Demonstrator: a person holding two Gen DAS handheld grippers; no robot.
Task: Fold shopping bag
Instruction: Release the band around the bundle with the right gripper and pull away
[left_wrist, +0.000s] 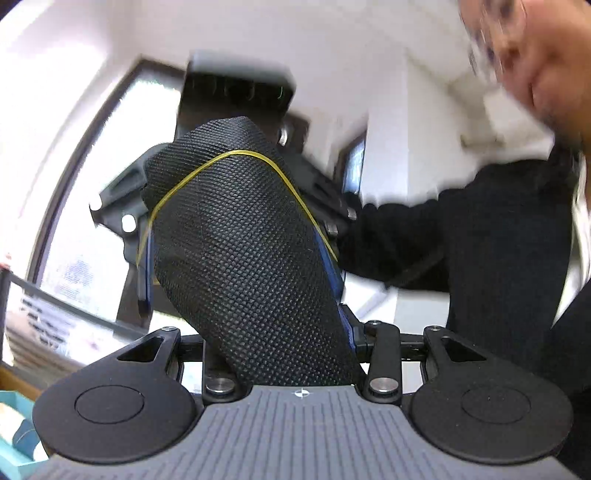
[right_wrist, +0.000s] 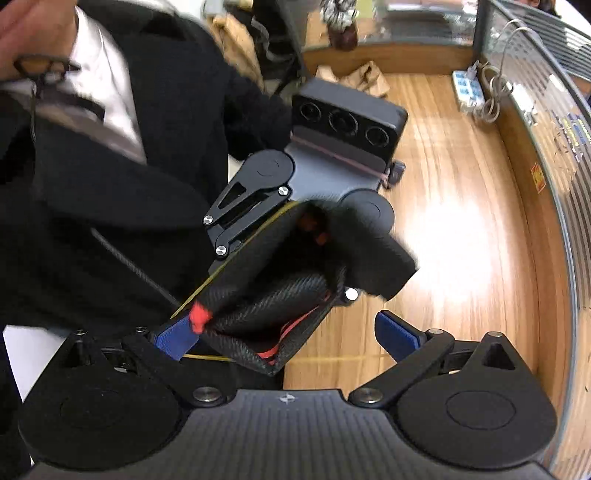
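Wood floor (right_wrist: 461, 184) below | left gripper (left_wrist: 258, 229) clamps folded bag (left_wrist: 251, 266) | right gripper (right_wrist: 288, 332) spread wide; should close squarely on bundle.

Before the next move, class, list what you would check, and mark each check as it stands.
1. Left gripper has the bag: ok, its jaws look shut on the fabric.
2. Right gripper is ready to take hold: ok, it is open.
3. Bag is centred between the right fingers: not ok, it lies against one blue pad, far from the other.
4. Bag is flat: not ok, it is bunched, with red trim showing.
5. Motion has settled: not ok, both views are blurred.
6. Handles located: cannot tell.
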